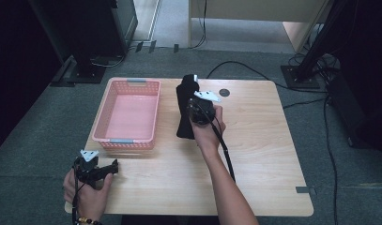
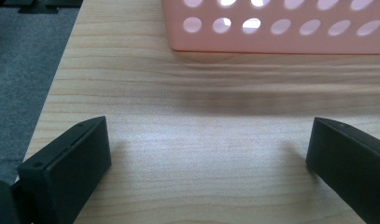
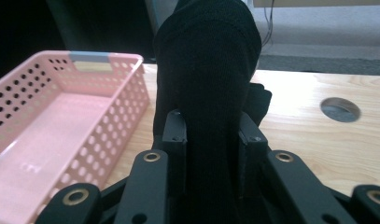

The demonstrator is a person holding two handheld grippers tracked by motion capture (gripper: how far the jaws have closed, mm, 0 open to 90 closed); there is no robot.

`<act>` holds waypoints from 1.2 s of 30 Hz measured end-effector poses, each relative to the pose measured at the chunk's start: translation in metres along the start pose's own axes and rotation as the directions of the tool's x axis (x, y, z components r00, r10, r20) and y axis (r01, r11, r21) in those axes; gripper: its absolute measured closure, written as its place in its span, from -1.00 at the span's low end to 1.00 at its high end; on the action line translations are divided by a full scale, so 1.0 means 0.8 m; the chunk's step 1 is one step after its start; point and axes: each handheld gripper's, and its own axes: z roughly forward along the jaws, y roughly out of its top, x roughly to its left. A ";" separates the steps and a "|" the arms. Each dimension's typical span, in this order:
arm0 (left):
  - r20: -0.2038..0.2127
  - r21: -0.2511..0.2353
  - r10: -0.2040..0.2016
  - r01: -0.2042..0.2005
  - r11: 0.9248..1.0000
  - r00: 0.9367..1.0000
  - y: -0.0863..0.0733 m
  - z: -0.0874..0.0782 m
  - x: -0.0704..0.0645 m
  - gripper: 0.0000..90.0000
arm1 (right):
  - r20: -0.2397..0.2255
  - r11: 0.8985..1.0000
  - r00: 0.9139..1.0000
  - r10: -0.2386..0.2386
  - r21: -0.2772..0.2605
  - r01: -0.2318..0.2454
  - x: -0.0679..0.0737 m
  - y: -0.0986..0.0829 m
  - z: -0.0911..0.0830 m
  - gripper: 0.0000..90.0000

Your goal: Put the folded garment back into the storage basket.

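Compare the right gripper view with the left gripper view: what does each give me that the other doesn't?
Right gripper view alone: the right claw shut on the black cloth, the pink basket seen from above with its inside bare, and a round hole in the table.

Left gripper view alone: the left claw open over bare wood, nothing between its jaws, and the grey floor beside the table edge.

Both: the pink basket's perforated wall and the wooden table.

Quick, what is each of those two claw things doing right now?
Left gripper: open, holding nothing, over bare table near the pink basket.
Right gripper: shut on a black cloth, beside the basket.
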 end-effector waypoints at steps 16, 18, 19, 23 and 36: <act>-0.001 0.001 0.000 0.000 1.000 1.000 0.000 0.000 -0.001 -1.00 | -0.061 1.000 0.998 -0.019 -0.005 0.019 0.054 0.022 0.012 0.60; -0.001 0.001 0.000 0.000 1.000 1.000 0.001 0.000 -0.001 -1.00 | -0.067 1.000 0.998 -0.022 -0.003 0.022 0.059 0.025 0.013 0.60; -0.001 0.002 0.000 0.000 1.000 1.000 0.000 0.000 -0.001 -1.00 | -0.070 1.000 0.997 -0.023 -0.003 0.023 0.062 0.026 0.014 0.60; 0.000 0.002 0.001 -0.001 1.000 1.000 0.001 0.000 -0.001 -1.00 | -0.082 1.000 0.996 -0.024 -0.004 0.024 0.073 0.029 0.017 0.60; 0.000 0.001 0.000 0.000 1.000 1.000 0.001 0.001 -0.001 -1.00 | -0.108 0.999 0.993 -0.039 0.007 0.040 0.105 0.035 0.031 0.60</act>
